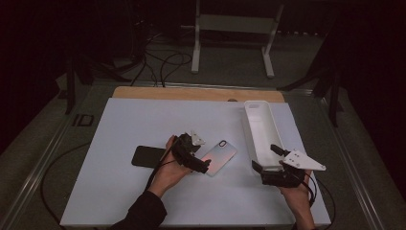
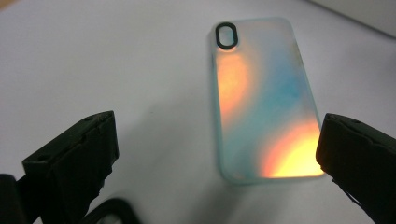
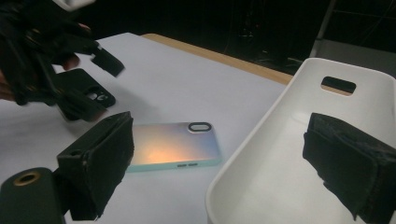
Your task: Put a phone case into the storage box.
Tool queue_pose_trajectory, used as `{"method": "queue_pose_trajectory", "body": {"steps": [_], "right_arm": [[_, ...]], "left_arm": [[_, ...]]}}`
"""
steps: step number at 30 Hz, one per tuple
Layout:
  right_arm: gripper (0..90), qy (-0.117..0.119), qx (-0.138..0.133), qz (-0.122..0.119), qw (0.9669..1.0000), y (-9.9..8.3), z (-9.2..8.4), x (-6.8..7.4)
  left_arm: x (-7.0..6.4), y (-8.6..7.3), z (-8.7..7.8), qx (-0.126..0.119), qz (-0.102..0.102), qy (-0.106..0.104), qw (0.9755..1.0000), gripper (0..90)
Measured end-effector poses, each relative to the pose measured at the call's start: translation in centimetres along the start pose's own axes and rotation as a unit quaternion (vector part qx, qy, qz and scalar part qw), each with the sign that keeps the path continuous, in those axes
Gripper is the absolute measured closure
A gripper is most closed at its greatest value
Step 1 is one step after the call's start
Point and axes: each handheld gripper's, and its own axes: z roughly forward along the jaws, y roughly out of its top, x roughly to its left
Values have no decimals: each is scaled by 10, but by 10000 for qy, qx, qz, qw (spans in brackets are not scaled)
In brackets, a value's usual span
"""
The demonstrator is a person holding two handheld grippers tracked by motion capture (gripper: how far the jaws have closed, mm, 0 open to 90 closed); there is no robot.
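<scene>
The iridescent phone case [image 1: 219,157] is laid flat, back up, on the white table [image 1: 119,201], its long axis slanted, camera hole toward the white tray [image 1: 258,129]. It is approached at its lower end by the left gripper [image 1: 203,165], jaws spread wide and empty. The right gripper [image 1: 268,163] is held wide open at the tray's near end.

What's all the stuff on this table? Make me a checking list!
Surface: white board on a wooden table, bare in front.
Job's things: shiny phone case lying flat; black phone flat to its left; long white tray at right.
Clutter: nothing seen.
Grippers: left gripper open, jaws astride the case's near end; right gripper open at the tray's near end.
Cables: black cable loops off the left edge.
Surroundings: dark room, white stand behind.
</scene>
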Motion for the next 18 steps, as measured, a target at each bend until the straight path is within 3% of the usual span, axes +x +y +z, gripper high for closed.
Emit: {"method": "queue_pose_trajectory", "body": {"steps": [3, 5, 14, 18], "right_arm": [[88, -12, -9, -2, 10000, 0, 0, 0], [88, -2, -7, 3, 10000, 0, 0, -1], [88, -24, -19, 0, 10000, -1, -1, -2], [88, -24, -16, -6, 10000, 0, -1, -2]], "left_arm": [[-3, 3, 8, 103, 38, -31, 9999, 0], [-9, 4, 21, 250, 103, -23, 9996, 0], [-19, 1, 44, 424, -111, -383, 9983, 0], [-27, -3, 51, 508, -136, -435, 9977, 0]]}}
